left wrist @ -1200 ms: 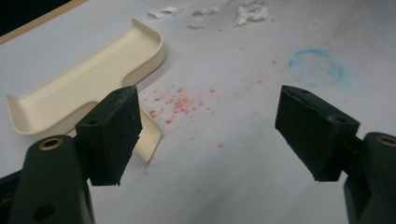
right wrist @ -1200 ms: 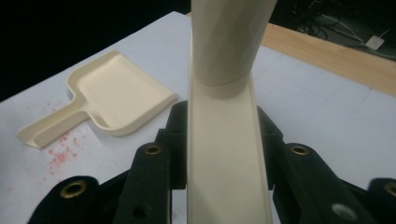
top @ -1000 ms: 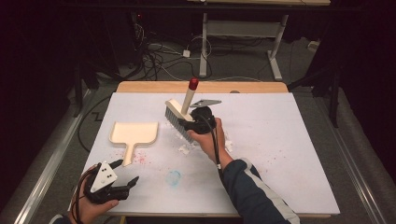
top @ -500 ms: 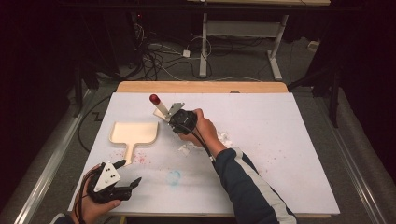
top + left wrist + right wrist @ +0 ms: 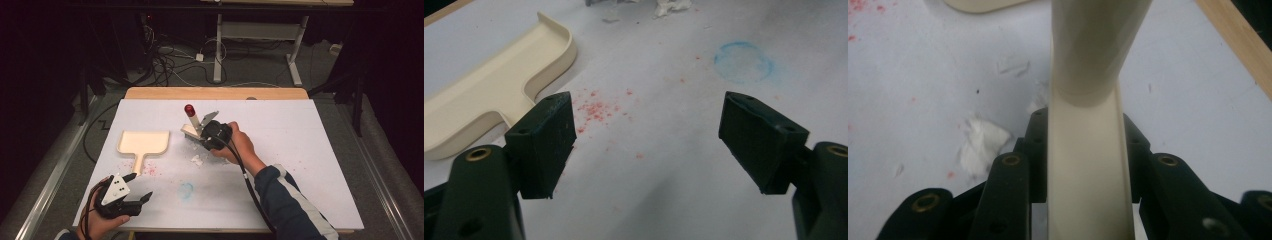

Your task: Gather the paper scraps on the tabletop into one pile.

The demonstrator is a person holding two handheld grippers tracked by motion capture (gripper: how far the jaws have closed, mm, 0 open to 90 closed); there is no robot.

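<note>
From the high view the right gripper [image 5: 200, 131] clamps the brush [image 5: 192, 125] right of the empty dustpan [image 5: 143, 142], while the left gripper view has the left gripper [image 5: 646, 132] wide open over red crumbs [image 5: 594, 107], and the right gripper view shows jaws pinching the brush handle above paper scraps [image 5: 980, 142].

A white table [image 5: 310, 150] with a wooden far edge carried a cream dustpan [image 5: 142, 142] near its left edge, white paper scraps [image 5: 196, 160] at mid-table, red crumbs [image 5: 150, 171] just beside the dustpan's handle, and a blue ring stain [image 5: 186, 189] toward the near edge.
</note>
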